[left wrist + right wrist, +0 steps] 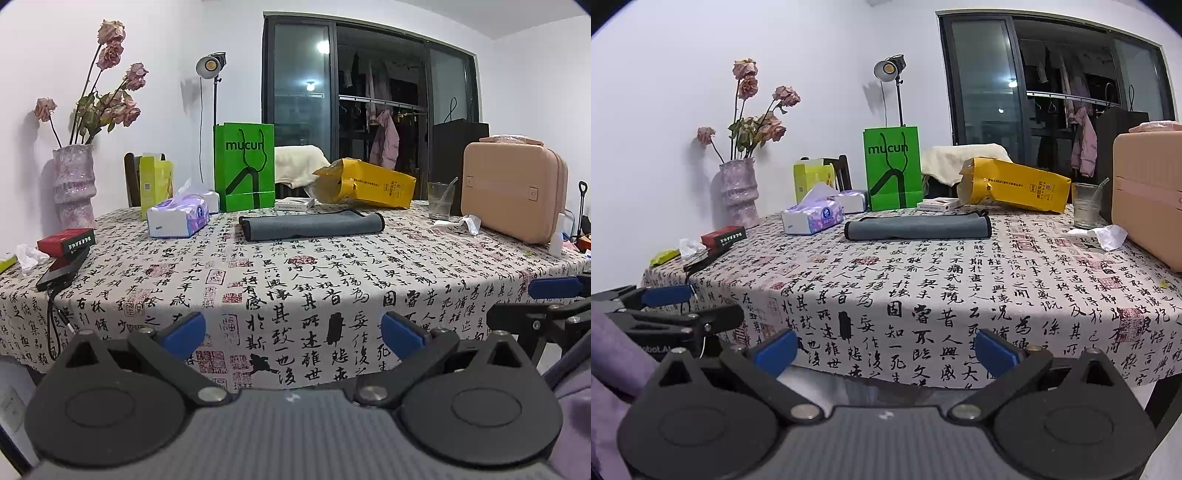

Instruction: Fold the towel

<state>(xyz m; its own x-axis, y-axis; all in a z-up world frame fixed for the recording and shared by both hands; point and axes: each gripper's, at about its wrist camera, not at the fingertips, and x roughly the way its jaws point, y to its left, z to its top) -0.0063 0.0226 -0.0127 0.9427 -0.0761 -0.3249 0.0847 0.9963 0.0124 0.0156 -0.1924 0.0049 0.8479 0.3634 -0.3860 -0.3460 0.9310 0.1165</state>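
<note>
A grey towel (pixel 312 226) lies folded into a long flat strip on the far middle of the calligraphy tablecloth (pixel 295 280); it also shows in the right wrist view (pixel 918 228). My left gripper (pixel 293 330) is open and empty, held off the table's near edge, well short of the towel. My right gripper (pixel 884 349) is open and empty, also at the near edge. Each gripper shows at the edge of the other's view: the right gripper (pixel 554 295) and the left gripper (pixel 665 306).
Behind the towel stand a green paper bag (pixel 244 166), a yellow bag (pixel 369 183) and a small white box (pixel 294 204). A tissue pack (pixel 177 218), vase (pixel 74 184) and red box (pixel 66 240) are left. A glass (pixel 440 200) and tan case (pixel 513 192) are right.
</note>
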